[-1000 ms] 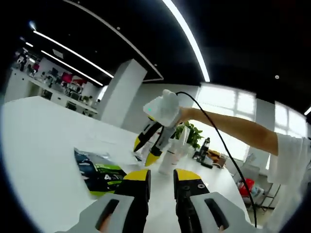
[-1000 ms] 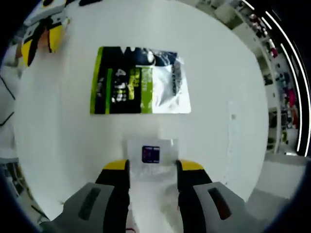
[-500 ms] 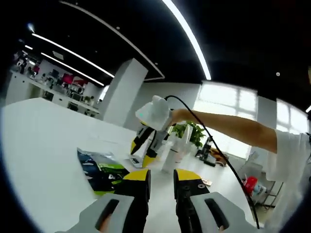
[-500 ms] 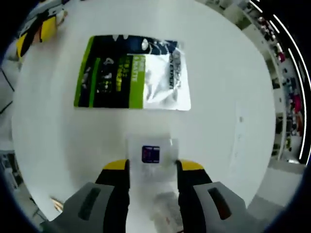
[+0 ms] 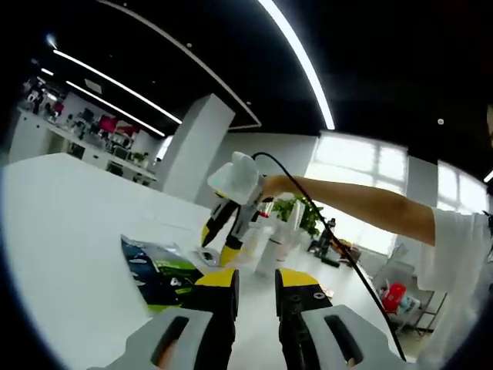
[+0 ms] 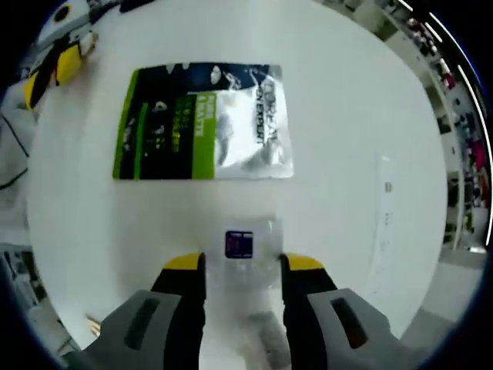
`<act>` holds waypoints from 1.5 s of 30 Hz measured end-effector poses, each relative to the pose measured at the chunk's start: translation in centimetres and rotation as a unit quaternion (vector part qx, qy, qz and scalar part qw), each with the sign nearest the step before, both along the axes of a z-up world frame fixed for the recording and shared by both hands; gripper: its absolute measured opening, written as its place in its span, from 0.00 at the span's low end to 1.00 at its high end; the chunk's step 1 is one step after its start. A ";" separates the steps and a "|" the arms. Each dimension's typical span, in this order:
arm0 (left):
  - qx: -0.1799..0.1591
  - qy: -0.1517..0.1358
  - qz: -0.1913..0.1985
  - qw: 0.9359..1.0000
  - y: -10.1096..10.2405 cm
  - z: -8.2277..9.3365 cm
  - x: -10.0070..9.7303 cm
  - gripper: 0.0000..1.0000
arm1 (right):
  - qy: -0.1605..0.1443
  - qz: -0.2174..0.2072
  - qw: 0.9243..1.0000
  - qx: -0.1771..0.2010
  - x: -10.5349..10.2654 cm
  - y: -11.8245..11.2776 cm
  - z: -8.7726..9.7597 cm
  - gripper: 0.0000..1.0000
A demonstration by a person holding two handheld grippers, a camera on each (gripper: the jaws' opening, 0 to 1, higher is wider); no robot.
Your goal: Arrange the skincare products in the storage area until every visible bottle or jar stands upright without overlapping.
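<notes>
My right gripper (image 6: pixel 242 266) is shut on a small clear packet (image 6: pixel 240 248) with a dark blue label, held above the white table (image 6: pixel 347 116). A green, black and silver sachet (image 6: pixel 204 119) lies flat on the table beyond it. In the left gripper view the same sachet (image 5: pixel 158 270) lies at the left, and the right gripper (image 5: pixel 218 243) hangs over the table on a person's arm, its yellow tips pointing down. White bottles (image 5: pixel 269 248) stand upright just behind it. My left gripper (image 5: pixel 256 281) has its jaws close together with nothing between them.
A thin white paper strip (image 6: pixel 383 220) lies on the table at the right. The left gripper (image 6: pixel 52 73) shows at the upper left of the right gripper view. A potted plant (image 5: pixel 304 212) and dark items (image 5: pixel 323 239) stand behind the bottles. A black cable (image 5: pixel 347 262) trails from the right gripper.
The right gripper has moved slightly left and down toward the sachet in the left gripper view. The clear packet stays in its jaws. The left gripper's jaws are unchanged.
</notes>
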State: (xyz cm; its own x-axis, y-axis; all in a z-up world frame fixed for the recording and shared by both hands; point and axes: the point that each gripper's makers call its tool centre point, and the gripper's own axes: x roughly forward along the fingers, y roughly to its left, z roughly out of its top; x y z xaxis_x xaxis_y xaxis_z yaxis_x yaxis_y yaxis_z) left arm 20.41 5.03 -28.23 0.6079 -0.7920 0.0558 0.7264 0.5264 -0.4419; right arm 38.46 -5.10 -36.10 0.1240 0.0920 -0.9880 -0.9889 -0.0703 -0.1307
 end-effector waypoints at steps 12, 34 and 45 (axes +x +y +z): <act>-0.001 -0.003 0.000 1.000 0.0 0.1 0.0 0.19 | -0.030 0.002 0.999 0.025 -0.2 0.4 0.8 0.47; 0.012 -0.015 0.004 1.000 0.2 0.1 1.3 0.23 | -0.100 0.044 0.968 0.226 -7.2 6.9 8.3 0.59; 0.025 -0.026 0.012 0.999 0.3 -0.1 0.7 0.23 | -0.096 0.031 0.943 0.318 -12.3 6.3 8.9 0.63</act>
State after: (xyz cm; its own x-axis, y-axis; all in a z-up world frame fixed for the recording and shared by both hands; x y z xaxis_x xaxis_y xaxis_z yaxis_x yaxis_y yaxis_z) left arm 21.14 5.36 -28.34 0.6236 -0.7802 0.0488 0.7353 0.5641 -0.3757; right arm 26.13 1.20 -27.19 0.2694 0.6716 -0.6902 -0.9393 0.0251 -0.3422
